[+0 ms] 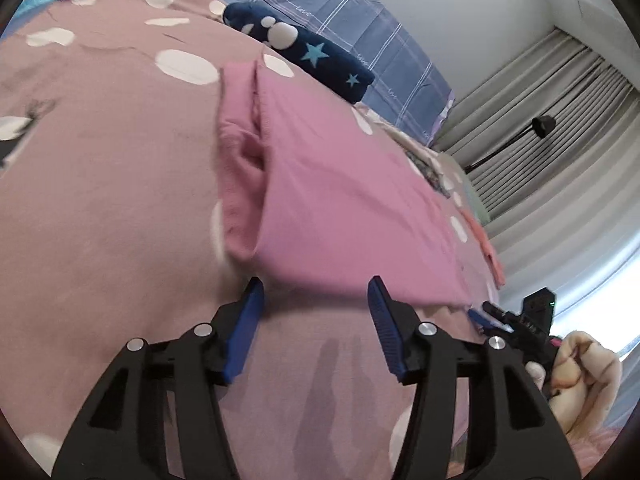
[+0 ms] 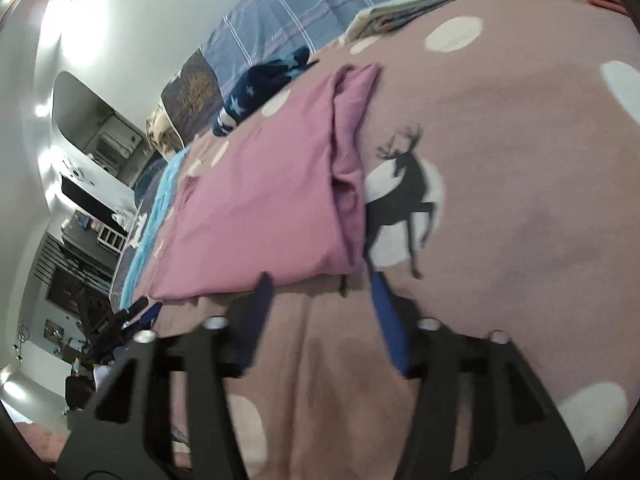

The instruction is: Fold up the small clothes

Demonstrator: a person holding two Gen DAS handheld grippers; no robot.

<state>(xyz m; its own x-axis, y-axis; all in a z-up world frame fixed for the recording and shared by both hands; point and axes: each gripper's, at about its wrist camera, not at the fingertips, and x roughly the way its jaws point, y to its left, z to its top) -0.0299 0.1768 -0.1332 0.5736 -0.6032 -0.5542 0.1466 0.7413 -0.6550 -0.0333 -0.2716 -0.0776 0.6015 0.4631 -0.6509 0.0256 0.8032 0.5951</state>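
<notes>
A pink garment (image 1: 340, 200), folded into a rectangle, lies flat on the mauve dotted bedsheet (image 1: 100, 200); a bunched fold runs along its left side. My left gripper (image 1: 316, 286) is open, and its blue pads (image 1: 250, 320) straddle the garment's near edge without pressing it. In the right wrist view the same pink garment (image 2: 260, 200) lies ahead and to the left. My right gripper (image 2: 320, 280) stands open at the near right corner of it. The right gripper (image 1: 516, 316) and the hand (image 1: 580, 372) holding it also show in the left wrist view.
A navy star-print garment (image 1: 320, 56) lies beyond the pink one, against a blue plaid cover (image 1: 340, 12). A stack of folded clothes (image 2: 412, 4) and a salmon piece (image 1: 486, 248) sit toward the bed's far side. Grey curtains (image 1: 540, 120) hang behind.
</notes>
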